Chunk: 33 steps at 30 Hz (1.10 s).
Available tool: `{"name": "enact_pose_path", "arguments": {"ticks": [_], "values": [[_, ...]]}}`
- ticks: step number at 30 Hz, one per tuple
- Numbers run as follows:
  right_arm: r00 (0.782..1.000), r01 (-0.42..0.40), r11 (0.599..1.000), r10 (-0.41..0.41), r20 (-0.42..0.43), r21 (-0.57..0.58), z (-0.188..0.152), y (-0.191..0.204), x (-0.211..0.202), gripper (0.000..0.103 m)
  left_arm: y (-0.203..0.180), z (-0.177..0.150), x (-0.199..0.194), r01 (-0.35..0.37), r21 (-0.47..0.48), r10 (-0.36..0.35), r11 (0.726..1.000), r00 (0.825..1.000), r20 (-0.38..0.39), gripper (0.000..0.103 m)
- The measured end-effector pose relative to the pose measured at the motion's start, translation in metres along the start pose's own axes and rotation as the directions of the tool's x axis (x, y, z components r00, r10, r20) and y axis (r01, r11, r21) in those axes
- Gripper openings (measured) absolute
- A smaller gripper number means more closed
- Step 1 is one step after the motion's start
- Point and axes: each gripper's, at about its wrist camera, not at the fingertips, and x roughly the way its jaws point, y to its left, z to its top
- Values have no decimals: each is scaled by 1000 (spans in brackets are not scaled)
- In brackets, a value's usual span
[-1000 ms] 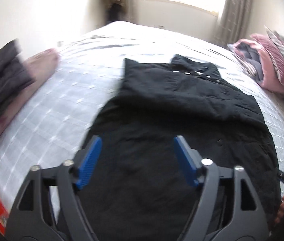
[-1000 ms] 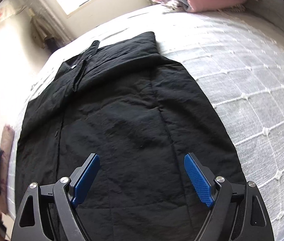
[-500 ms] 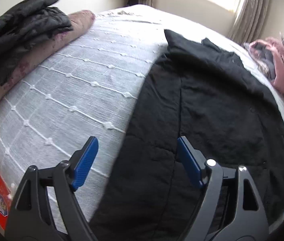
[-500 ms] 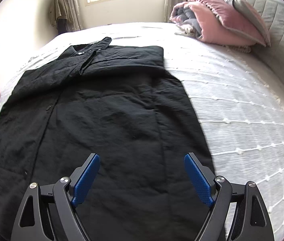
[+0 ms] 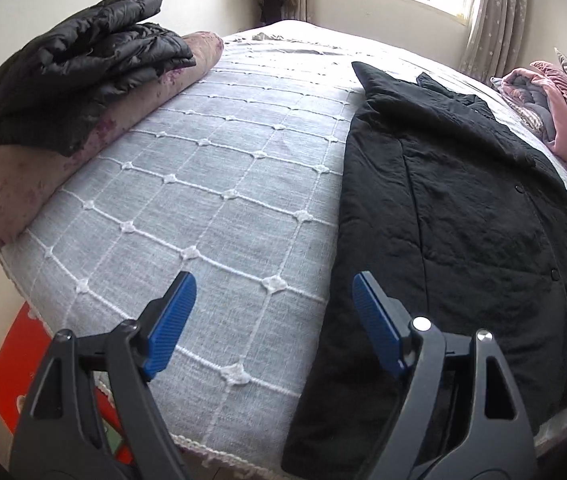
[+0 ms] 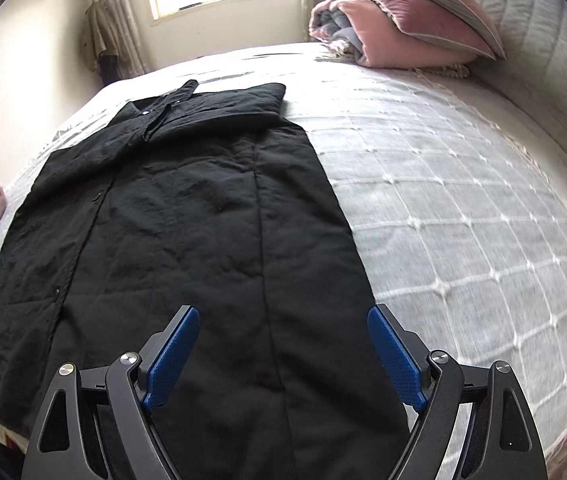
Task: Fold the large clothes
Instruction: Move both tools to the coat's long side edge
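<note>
A long black coat (image 5: 455,240) lies flat on the white quilted bed, collar toward the window and sleeves folded in. It also shows in the right wrist view (image 6: 203,240). My left gripper (image 5: 273,316) is open and empty, above the bedspread near the coat's left hem corner. My right gripper (image 6: 283,348) is open and empty, above the coat's right lower part near the hem.
A folded black puffer jacket (image 5: 71,64) rests on a mauve bolster (image 5: 23,184) at the bed's left edge. Pink bedding and pillows (image 6: 399,28) are piled at the head by the padded headboard (image 6: 555,60). A red box (image 5: 15,380) stands beside the bed. The window is at the back.
My left gripper has swung left, from over the coat to over the bedspread at the coat's left edge. My right gripper has shifted right toward the coat's right edge. Both stay open.
</note>
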Motion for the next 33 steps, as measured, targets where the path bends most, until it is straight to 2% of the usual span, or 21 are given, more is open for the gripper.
{"name": "enact_pose_path", "arguments": {"ticks": [4, 7, 12, 16, 20, 24, 25, 26, 28, 30, 33], "values": [[998, 11, 999, -8, -55, 52, -16, -15, -1, 87, 0, -5, -3, 18, 2, -18, 1000, 1000, -3, 81], [996, -12, 995, 21, -85, 100, -24, -30, -1, 87, -3, -10, -7, 51, 5, -51, 999, 999, -6, 81], [993, -51, 984, 68, -95, 172, -37, -54, -8, 87, -6, -19, -11, 120, 7, -119, 993, 992, -34, 81], [990, -71, 973, 96, -106, 218, -46, -70, -14, 87, -12, -25, -11, 131, 23, -129, 991, 990, -49, 81], [993, -50, 967, 75, -92, 249, -50, -85, -20, 87, -18, -31, -5, 155, 14, -153, 988, 984, -94, 80], [982, -121, 943, 159, -102, 311, -56, -97, -18, 86, -20, -31, -5, 177, -4, -177, 984, 979, -105, 72], [977, -140, 939, 182, -108, 314, -57, -97, -17, 85, -21, -31, -5, 181, -6, -180, 984, 978, -107, 66], [974, -154, 937, 198, -113, 314, -58, -96, -16, 81, -23, -32, -4, 181, -6, -181, 983, 977, -114, 59], [962, -201, 927, 248, -116, 317, -60, -93, -15, 72, -25, -35, 0, 186, -15, -186, 982, 973, -136, 51], [947, -250, 912, 300, -114, 325, -60, -91, -13, 55, -28, -39, 3, 202, -33, -205, 979, 967, -153, 49], [949, -234, 920, 287, -133, 315, -60, -87, -8, 54, -28, -39, 3, 198, -39, -202, 979, 967, -153, 49]]}}
